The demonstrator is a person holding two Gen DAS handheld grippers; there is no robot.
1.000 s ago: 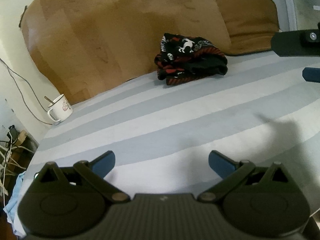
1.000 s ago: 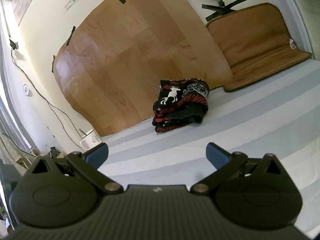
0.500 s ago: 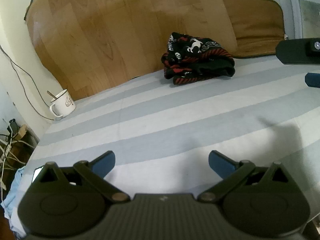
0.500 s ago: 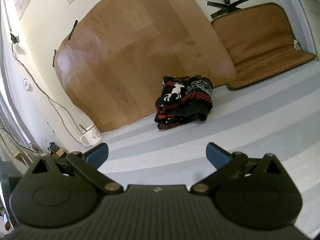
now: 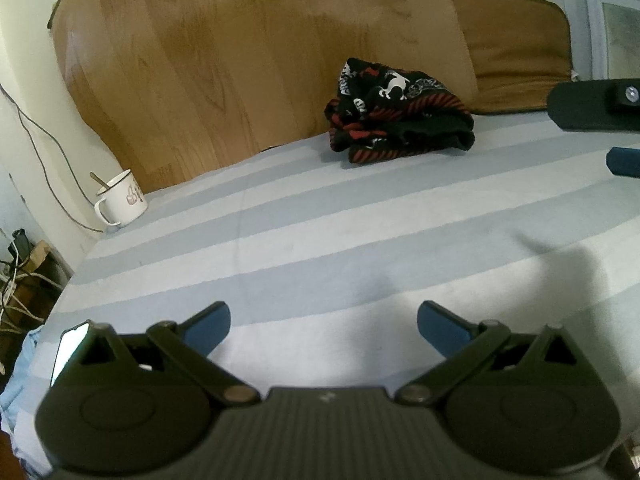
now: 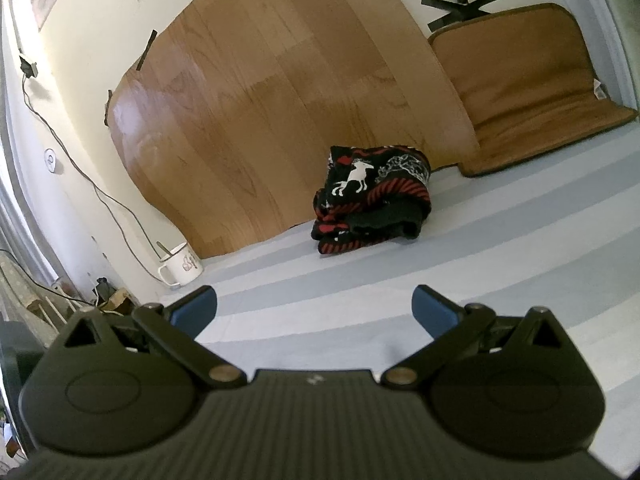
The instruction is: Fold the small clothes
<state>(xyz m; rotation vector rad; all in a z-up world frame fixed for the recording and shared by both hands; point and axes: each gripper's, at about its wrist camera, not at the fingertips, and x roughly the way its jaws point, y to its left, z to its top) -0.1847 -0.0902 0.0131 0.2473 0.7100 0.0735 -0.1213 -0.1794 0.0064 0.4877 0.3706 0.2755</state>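
garment (image 6: 372, 196): blk/red stripes, wht deer | sheet (image 5: 320, 232): grey/wht stripes | mug (image 5: 120, 200): wht | fingers (image 5: 210, 326): blue

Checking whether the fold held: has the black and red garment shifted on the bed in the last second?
No. The garment still lies at the foot of the wooden board, right of the mug; only the cameras moved.

Right gripper (image 6: 314, 310) spread wide, well short of folded garment (image 6: 372, 198)
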